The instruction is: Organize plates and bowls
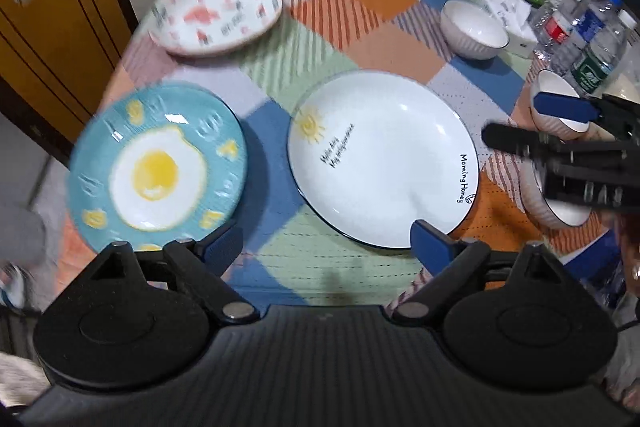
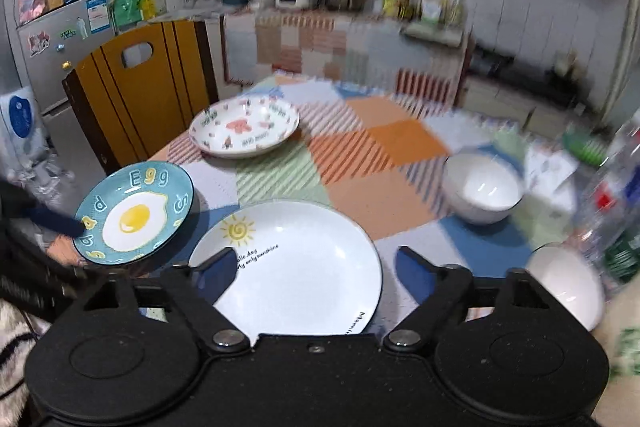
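A teal fried-egg plate (image 1: 157, 169) lies at the table's near left, a white sun plate (image 1: 382, 159) beside it in the middle, and a patterned plate (image 1: 218, 15) at the far left. White bowls stand at the far right (image 1: 474, 29) and right edge (image 1: 556, 107). My left gripper (image 1: 326, 247) is open and empty, above the near edge between the teal and white plates. My right gripper (image 2: 316, 267) is open and empty over the white plate (image 2: 288, 267); it shows in the left wrist view (image 1: 520, 123) by the bowls.
Water bottles (image 1: 592, 39) and a tissue pack (image 1: 508, 11) crowd the table's right side. A yellow-brown chair back (image 2: 136, 83) stands at the left. The kitchen counter (image 2: 340, 15) is behind. The checked tablecloth (image 1: 360, 19) covers the table.
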{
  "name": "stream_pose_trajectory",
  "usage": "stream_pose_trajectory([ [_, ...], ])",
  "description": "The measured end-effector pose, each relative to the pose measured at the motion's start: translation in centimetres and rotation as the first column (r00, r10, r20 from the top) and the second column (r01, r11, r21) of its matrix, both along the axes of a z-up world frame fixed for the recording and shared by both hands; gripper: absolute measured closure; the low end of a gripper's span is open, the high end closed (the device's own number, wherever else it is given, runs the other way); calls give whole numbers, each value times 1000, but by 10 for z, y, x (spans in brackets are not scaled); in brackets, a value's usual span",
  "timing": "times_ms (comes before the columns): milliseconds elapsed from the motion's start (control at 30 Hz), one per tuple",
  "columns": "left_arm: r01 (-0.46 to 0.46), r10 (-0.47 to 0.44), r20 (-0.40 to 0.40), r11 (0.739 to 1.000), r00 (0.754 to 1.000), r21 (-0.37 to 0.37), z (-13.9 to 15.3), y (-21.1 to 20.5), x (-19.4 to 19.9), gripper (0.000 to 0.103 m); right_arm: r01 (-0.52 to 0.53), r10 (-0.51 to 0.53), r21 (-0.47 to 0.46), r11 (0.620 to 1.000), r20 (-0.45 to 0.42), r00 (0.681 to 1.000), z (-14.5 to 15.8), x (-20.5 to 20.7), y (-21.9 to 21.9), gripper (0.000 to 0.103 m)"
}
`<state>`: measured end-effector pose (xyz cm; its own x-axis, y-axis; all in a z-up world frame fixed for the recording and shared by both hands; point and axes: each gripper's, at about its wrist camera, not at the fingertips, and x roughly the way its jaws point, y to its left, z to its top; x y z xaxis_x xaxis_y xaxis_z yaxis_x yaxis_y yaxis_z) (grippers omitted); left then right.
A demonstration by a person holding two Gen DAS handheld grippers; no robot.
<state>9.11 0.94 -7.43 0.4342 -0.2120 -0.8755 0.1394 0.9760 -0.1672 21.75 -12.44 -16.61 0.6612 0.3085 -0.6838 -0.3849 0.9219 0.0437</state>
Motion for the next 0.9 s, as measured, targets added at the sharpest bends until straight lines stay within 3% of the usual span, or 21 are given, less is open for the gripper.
stream_pose_trajectory([
  [200,-39,35,-154,999,987,-20,-46,-6,30,22,30,-14,97,995,-163,987,-37,50,-20,26],
  [467,-78,57,-244,994,968,-77,-75,-2,48,35,60,-32,90,994,-283,959,-82,77,-25,41],
  [600,-72,53,-212,994,976,-83,-77,-1,46,43,72,-37,98,993,-320,947,-94,85,-30,52],
  [667,-44,32,-171,997,985,-67,-78,-4,47,52,72,-31,109,991,-336,941,-99,90,-31,60],
  [800,-39,34,-117,998,992,-40,-79,-10,48,59,82,-42,103,991,-346,937,-106,93,-35,83],
  [900,-30,22,-113,997,993,-70,-81,-10,52,72,60,-14,124,990,-344,939,-107,95,-39,84],
])
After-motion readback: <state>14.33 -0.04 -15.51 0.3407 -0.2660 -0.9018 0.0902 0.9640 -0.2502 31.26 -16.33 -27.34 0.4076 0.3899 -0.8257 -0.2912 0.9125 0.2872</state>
